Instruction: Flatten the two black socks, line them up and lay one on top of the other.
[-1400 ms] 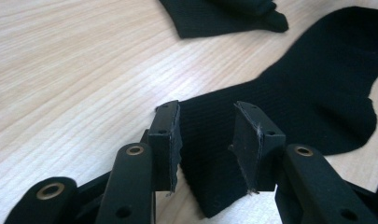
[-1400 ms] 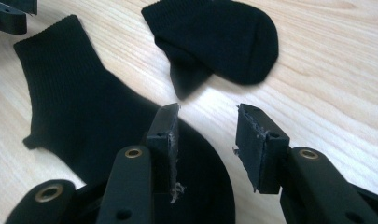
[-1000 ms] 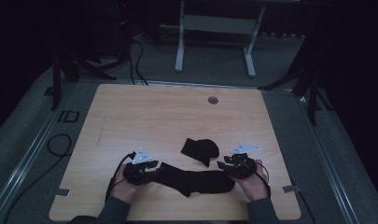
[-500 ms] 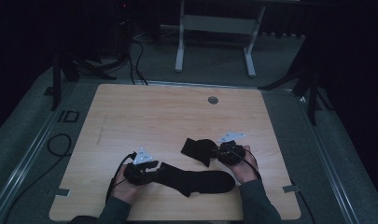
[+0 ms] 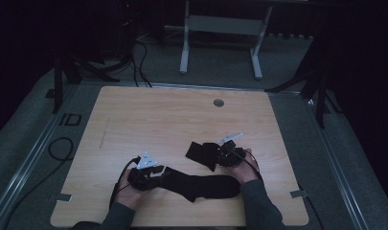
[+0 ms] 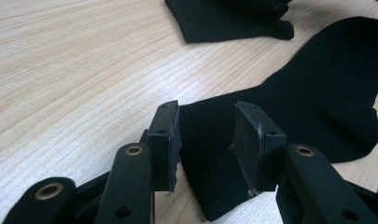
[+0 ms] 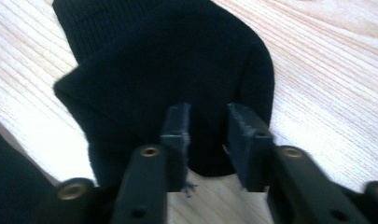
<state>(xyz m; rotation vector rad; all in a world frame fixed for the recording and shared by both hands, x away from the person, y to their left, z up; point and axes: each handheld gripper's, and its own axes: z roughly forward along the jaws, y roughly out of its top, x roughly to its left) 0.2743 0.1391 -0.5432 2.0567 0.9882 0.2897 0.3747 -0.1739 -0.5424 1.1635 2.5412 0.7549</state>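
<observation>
Pale wooden table point(image 5: 148, 120), rounded corners, small round grey grommet point(image 5: 218, 102) near the far edge. Far two-thirds of the top is bare wood; all activity sits in the near third.

Long black ribbed fabric sock point(image 5: 201, 186) lies flat near the near edge, running left to right, well inside the table's borders. Its left end lies between the jaws of the left tool point(image 5: 155, 175). In the left gripper view that tool point(image 6: 206, 140) stands released, jaws apart on either side of the sock's point(image 6: 317, 107) cuff edge, cloth not pinched.

Second black sock, crumpled and folded point(image 5: 203, 152), lies just beyond the long one, right of centre, a strip of bare wood between them. The right tool point(image 5: 219, 155) is at its right end. In the right gripper view this tool point(image 7: 206, 135) is also released, jaws parted over the rounded edge of the folded sock point(image 7: 168, 60), wood visible just in front of the jaw tips.

Open wood to the left of both socks, and a narrower margin to the right edge behind the right hand point(image 5: 244, 165). Left hand point(image 5: 129, 191) rests close to the near edge.
</observation>
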